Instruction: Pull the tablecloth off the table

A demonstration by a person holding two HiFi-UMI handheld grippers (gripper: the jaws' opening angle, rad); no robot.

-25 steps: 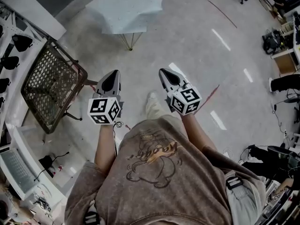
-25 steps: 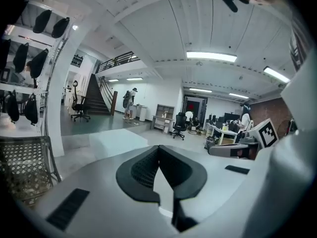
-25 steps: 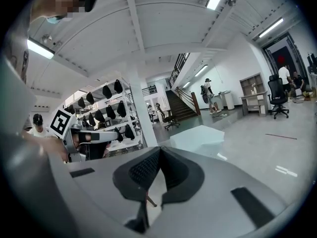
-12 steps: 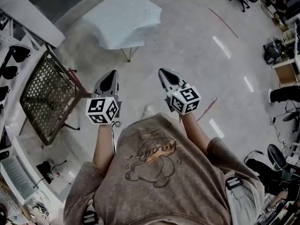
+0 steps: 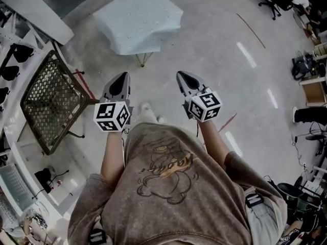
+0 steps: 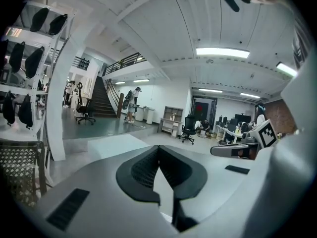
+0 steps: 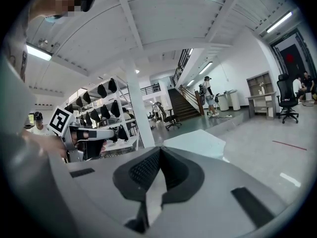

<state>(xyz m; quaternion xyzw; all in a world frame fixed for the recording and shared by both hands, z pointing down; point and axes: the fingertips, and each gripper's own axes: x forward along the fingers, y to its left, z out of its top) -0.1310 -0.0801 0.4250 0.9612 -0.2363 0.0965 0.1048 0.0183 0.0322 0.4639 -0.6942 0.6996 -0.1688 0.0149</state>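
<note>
Left tongs [image 5: 120,78] and right tongs [image 5: 183,77] are both closed tight and hold nothing, and the tablecloth [image 5: 138,17] lies on the desk [image 5: 142,60] far ahead, so all the pulling is left to do.

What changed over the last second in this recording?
The person walked toward the tablecloth, which now sits lower and fuller in the head view. Nothing was gripped or released. Left tongs and right tongs stay shut, empty, held out in front.
</note>
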